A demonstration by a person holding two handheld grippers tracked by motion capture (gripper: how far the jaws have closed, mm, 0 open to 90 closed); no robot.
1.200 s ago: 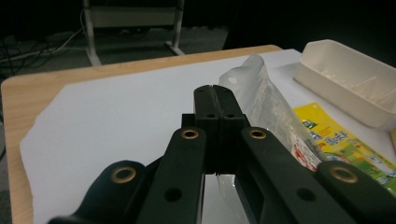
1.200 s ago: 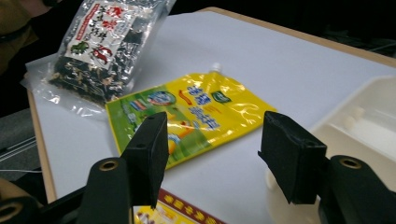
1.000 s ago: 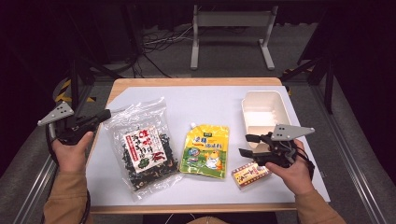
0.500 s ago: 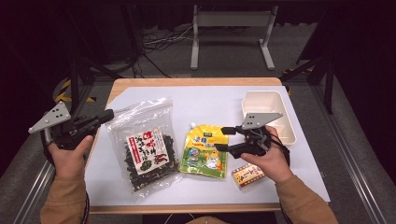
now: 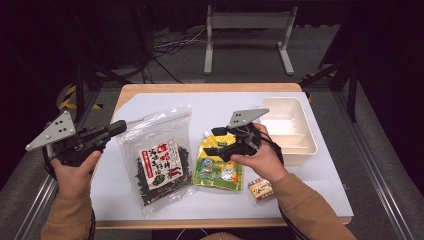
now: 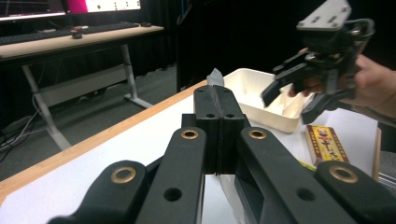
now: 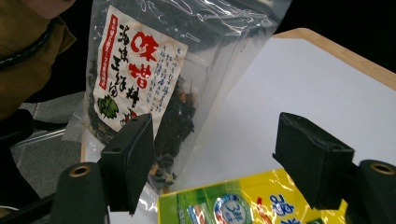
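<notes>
High view: the right gripper point(image 5: 216, 145) hovers over the top of the yellow spout pouch point(image 5: 220, 165), jaws spread apart, nothing between them. The pouch lies flat at the table's middle, between the clear seaweed bag point(image 5: 159, 157) on its left and the small snack box point(image 5: 261, 189) near the front edge. The white tray point(image 5: 305, 145) stands at the right, behind the hand. The left gripper point(image 5: 116, 128) is at the bag's upper left corner, jaws pressed together. I judge the step is the approach to the pouch, prob. to move it to the tray; next move needs lowering the jaws around the pouch's top edge or cap, then closing.

Left gripper view: the jaws are clenched w/ a thin bit of clear plastic sticking up between the tips, so it seems to pinch the bag's corner. The right gripper point(image 6: 292, 95) shows farther off, open, in front of the tray point(image 6: 243, 88).

Right gripper view: the open jaws frame the pouch's point(image 7: 261, 205) upper edge, not touching it. The pouch's cap is cut off here; its label is too blurred to read. The bag point(image 7: 154, 79) lies beyond.
</notes>
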